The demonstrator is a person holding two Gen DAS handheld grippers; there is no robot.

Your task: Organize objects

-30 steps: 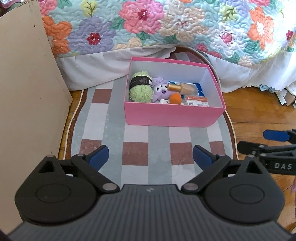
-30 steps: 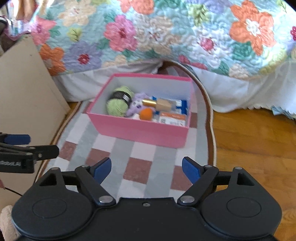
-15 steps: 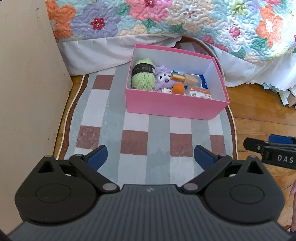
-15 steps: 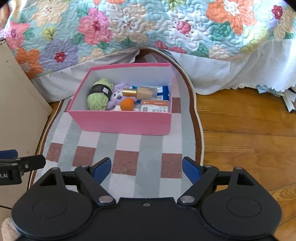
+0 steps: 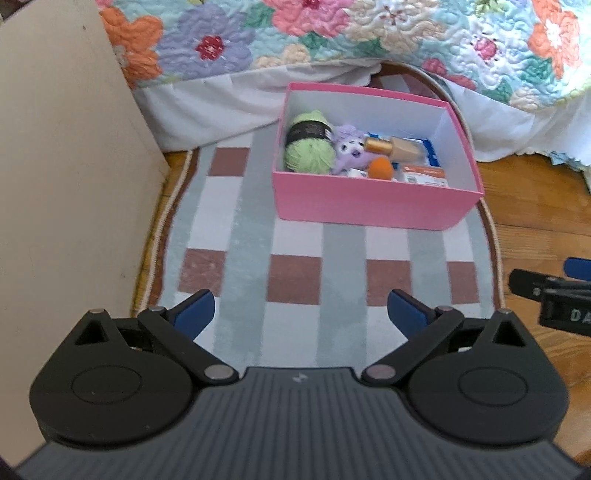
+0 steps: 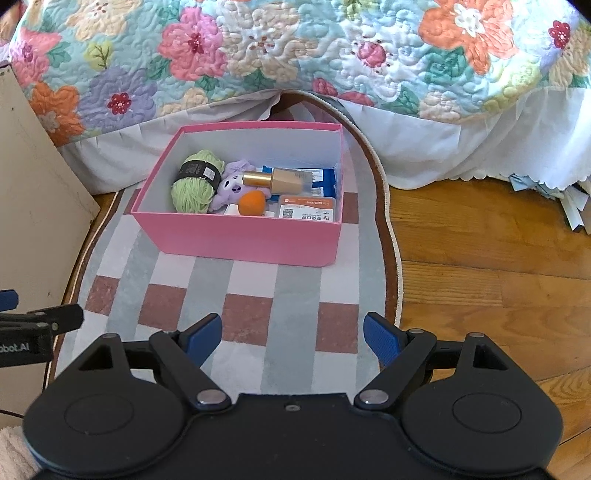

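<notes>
A pink box (image 5: 369,206) (image 6: 251,240) stands on a checked rug (image 5: 295,273) (image 6: 255,310). Inside lie a green yarn ball (image 5: 308,147) (image 6: 195,182), a purple plush toy (image 5: 349,151) (image 6: 231,186), an orange ball (image 5: 380,168) (image 6: 252,203), a gold-capped bottle (image 5: 395,147) (image 6: 284,180) and an orange-and-white packet (image 5: 424,175) (image 6: 306,210). My left gripper (image 5: 301,314) is open and empty above the rug, well short of the box. My right gripper (image 6: 293,336) is open and empty too. Each gripper shows at the edge of the other's view.
A bed with a floral quilt (image 5: 369,33) (image 6: 295,55) and white skirt stands behind the box. A beige board (image 5: 62,166) (image 6: 33,206) rises at the left. Wooden floor (image 6: 480,266) lies right of the rug. Paper scraps (image 6: 572,203) lie at far right.
Both grippers have shifted a little and stayed open and empty. The box and its contents have not moved.
</notes>
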